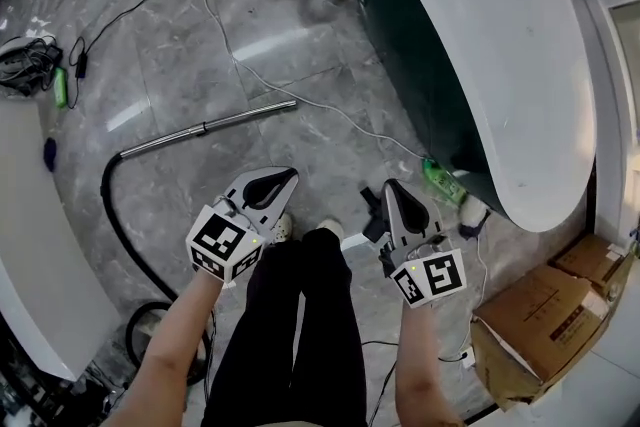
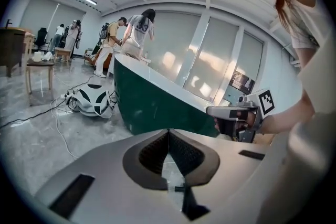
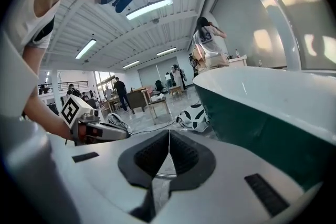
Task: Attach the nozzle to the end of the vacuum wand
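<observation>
**Vacuum wand ahead and to the left, both tools clenched and empty**

We see the vacuum wand [image 1: 205,127] lying flat on the floor [image 1: 300,45], beyond the left tool [image 1: 285,178] and off to its left. Its long axis rises from the black hose [image 1: 108,205] at lower left to the free end at upper right. We judge the left tool nearer than the right tool [image 1: 390,190]. Both have their jaws pressed together with nothing between them, well apart from the wand. We cannot pick out the nozzle in any view.
</observation>
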The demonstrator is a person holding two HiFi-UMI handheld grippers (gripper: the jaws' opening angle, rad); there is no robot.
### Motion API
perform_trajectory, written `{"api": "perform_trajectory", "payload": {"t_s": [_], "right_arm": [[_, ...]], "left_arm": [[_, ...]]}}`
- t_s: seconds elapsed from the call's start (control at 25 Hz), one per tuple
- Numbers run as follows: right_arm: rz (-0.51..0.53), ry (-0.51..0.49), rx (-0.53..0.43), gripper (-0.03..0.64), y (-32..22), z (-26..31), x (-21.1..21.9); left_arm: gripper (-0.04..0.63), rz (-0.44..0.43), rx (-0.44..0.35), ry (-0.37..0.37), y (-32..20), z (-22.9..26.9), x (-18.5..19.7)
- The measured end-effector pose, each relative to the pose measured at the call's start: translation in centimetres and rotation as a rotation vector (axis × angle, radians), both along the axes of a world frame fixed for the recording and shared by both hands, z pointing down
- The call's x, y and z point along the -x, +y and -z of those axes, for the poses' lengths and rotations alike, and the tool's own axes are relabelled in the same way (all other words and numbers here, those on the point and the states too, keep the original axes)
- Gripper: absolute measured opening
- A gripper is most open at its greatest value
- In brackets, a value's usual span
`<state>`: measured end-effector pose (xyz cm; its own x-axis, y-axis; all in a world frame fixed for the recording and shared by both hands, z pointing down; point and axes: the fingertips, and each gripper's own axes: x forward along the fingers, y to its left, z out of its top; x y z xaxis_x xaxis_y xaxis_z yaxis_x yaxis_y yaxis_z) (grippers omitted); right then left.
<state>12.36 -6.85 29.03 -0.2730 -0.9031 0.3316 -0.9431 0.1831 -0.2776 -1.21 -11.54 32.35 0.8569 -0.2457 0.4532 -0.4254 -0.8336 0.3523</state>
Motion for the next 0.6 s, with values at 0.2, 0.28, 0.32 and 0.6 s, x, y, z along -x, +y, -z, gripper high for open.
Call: {"api": "perform_trajectory", "payload": {"t_s": [0.2,0.28,0.32,0.6], "right_arm": [[-0.036,-0.034,0.002,0.015,0.1,-9.1,-1.1],[-0.040,-0.049,0.002,0.015,-0.1,-12.9,-1.6],[-0.044,-0.055,-0.003,0.015,-0.2,-14.6,-1.8],[-0.057,-0.066,-0.041,0.015,-1.8,-25.4,-4.1]], "left_arm": [[0.011,-0.045,0.002,0.031,-0.9,-9.1,-0.5],[0.011,-0.065,0.008,0.041,-1.1,-13.0,-0.9],[0.011,-0.074,0.006,0.039,-1.3,-14.9,-1.1],[0.011,-0.100,-0.039,0.039,-3.4,-26.4,-3.5]]}}
